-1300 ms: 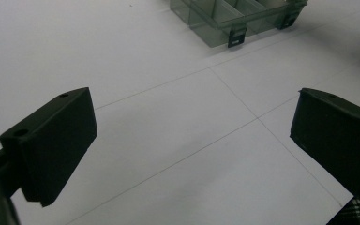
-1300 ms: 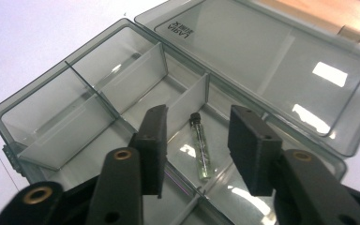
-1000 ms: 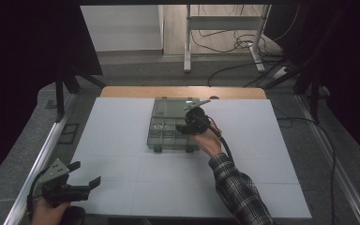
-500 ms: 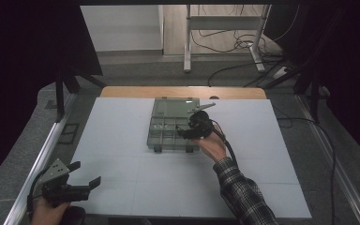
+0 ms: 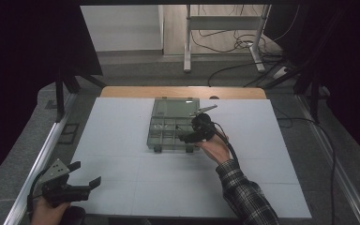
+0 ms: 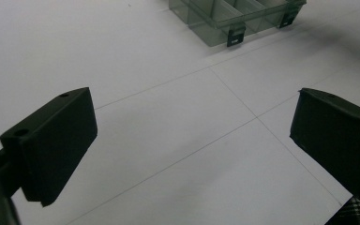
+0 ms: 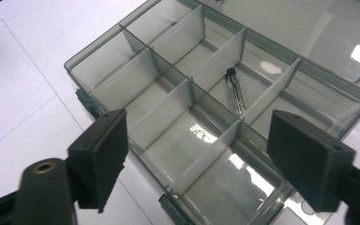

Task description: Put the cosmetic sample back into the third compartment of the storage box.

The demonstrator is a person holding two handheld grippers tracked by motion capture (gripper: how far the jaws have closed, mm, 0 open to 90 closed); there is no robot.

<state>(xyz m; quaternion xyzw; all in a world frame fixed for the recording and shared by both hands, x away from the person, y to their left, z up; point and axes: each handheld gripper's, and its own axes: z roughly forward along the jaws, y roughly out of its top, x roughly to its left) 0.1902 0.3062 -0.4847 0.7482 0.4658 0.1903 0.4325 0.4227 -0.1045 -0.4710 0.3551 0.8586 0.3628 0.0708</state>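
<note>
Right hand-held gripper (image 7: 194,164) hovered just above the open organizer box (image 5: 172,125) mid-desk, jaws spread wide and empty. A small screw (image 7: 234,91) lay loose in one middle compartment, ahead of the jaws, leaning along a divider. Step looked like the approach to pick it; next move called for lowering into that compartment and closing on the screw. Left hand-held gripper (image 5: 82,174) sat spread and idle near the desk (image 5: 122,117) front-left corner, well apart.

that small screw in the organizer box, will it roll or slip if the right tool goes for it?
Probably. The screw is thin and round, so it may roll, though the divider beside it should stop it. It looks shiny, likely metal, so it could slip between the flat pads. It lies flat on the box floor, so pinching looks tricky.
</note>
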